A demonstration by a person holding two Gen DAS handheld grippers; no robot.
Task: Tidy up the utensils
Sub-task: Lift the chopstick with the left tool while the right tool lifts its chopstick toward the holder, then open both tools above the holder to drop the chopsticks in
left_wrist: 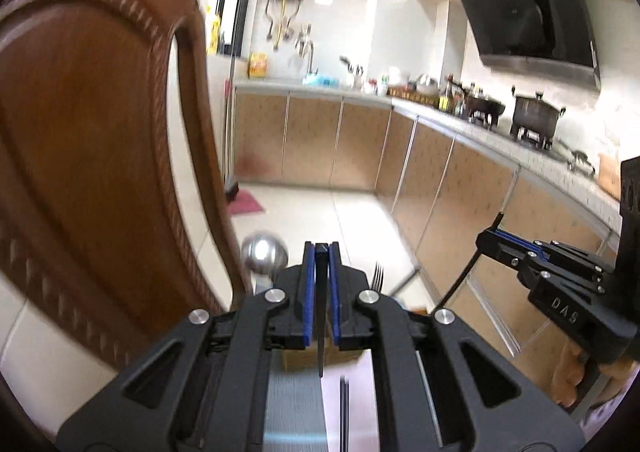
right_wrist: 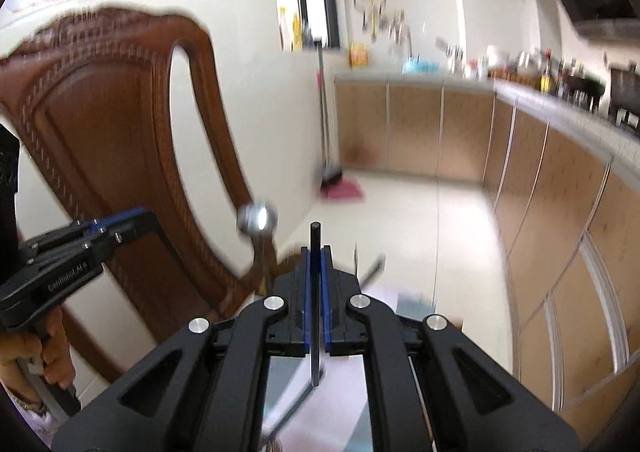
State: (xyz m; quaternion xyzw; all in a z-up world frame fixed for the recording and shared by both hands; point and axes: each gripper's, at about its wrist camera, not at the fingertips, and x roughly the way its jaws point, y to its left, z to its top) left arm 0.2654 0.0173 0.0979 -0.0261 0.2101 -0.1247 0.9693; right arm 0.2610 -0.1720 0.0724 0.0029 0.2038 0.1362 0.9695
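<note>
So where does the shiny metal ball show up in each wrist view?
Left wrist view: the metal ball sits low, left of centre, just beyond the left gripper and beside the chair's edge.
Right wrist view: the metal ball is blurred, left of centre, above and left of the right gripper.
Shared landmark: the carved wooden chair back, left of the ball in both.

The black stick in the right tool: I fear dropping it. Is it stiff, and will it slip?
The black stick looks straight and unbent, so probably stiff. It is thin and smooth, clamped by the right tool near one end, so it may pivot or slide.
</note>
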